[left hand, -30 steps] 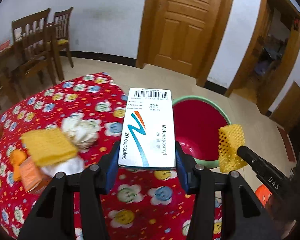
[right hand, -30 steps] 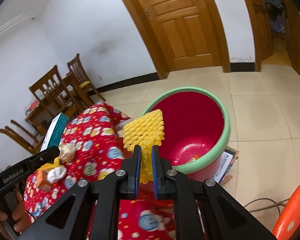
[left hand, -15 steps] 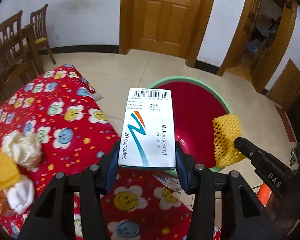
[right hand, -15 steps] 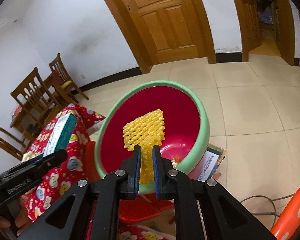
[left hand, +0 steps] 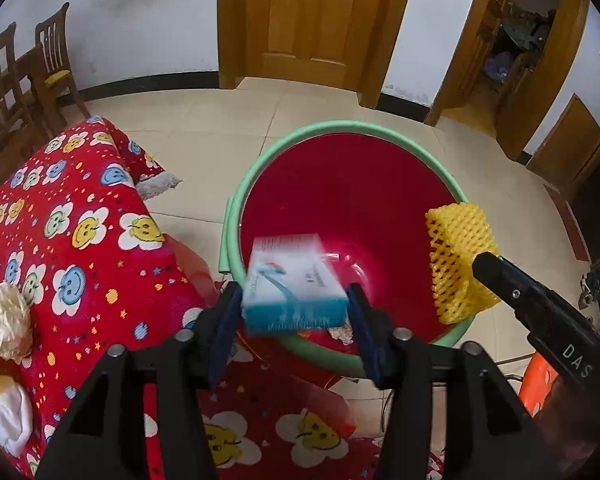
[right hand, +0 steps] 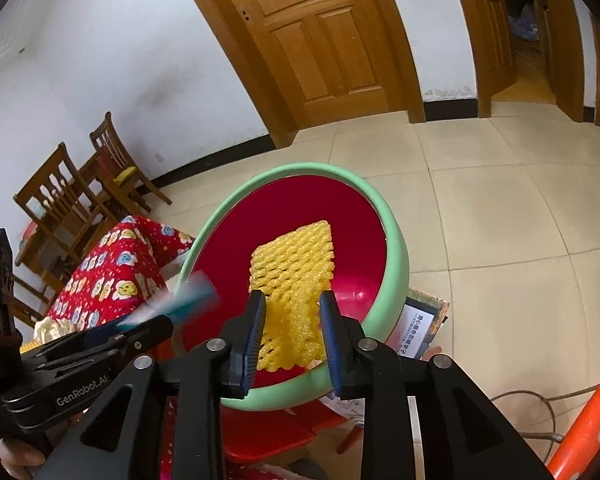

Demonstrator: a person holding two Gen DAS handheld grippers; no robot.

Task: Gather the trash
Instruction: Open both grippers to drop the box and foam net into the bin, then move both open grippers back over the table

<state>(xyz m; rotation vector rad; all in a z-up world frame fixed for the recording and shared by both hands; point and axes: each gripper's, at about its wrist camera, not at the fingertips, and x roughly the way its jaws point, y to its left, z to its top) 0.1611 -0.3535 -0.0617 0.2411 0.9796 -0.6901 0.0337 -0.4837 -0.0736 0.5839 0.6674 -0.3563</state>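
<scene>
Nearest the left wrist camera, the left tool [left hand: 294,314] was found released: half a second earlier its pads had been clamped on the medicine box [left hand: 294,282], and now a gap stood on both sides of it. The box was smeared by motion and tipped forward, apparently dropping over the near rim of the red tub [left hand: 342,196]. The right tool [right hand: 292,320] had likewise been spread apart where it had been pinched shut before, and the yellow foam net [right hand: 296,280] sat loose between its pads, over the tub's mouth. Both pieces were therefore judged to be in the act of being dropped, with this pair of trash items nearly delivered.

The box was white and teal with printed lettering, blurred; the net was a bright yellow lattice, flattened and slightly curled. To the left, on the red flowered worktop [left hand: 80,240], crumpled paper [left hand: 6,320] was left for collection.
</scene>
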